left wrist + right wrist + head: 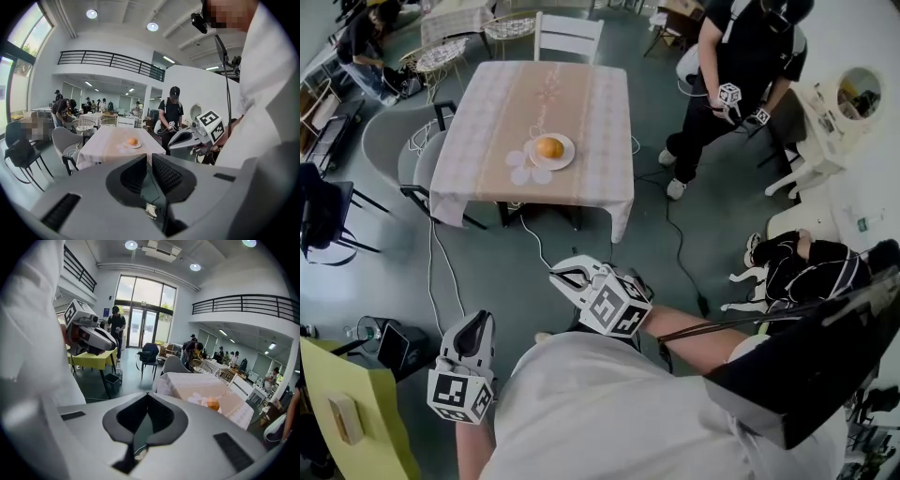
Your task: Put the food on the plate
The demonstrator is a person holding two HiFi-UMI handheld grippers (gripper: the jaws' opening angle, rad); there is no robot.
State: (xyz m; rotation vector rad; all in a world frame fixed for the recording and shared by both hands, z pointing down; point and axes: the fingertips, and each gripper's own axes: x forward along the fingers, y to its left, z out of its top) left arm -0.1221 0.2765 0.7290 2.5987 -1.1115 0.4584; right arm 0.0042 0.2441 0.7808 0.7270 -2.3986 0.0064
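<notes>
Right gripper (147,398) first: it's fully clenched, tips pressed together, and there's nothing pinched in there, just floor (516,272) showing below it. Left gripper (148,159) has its jaws only a thin slit apart, and that one's empty too. I've got both of them hanging low and close in to the body, out over bare floor and well apart from the counter (487,112). On the counter, the food (549,147), a round orange thing that's probably an actual orange, is sitting right in the middle of the white plate (568,153), near the front edge of the tablecloth. I can pick it out small in both gripper views as well, same spot, on the plate. So as far as I can judge, the job is basically done: food on plate, nothing in either gripper, and I can't spot any other food lying around that needs moving. If there's more to fetch, it's not in any of my views. There's another person (741,56) standing off past the far corner of the counter, holding their own pair of grippers, not near the plate.
</notes>
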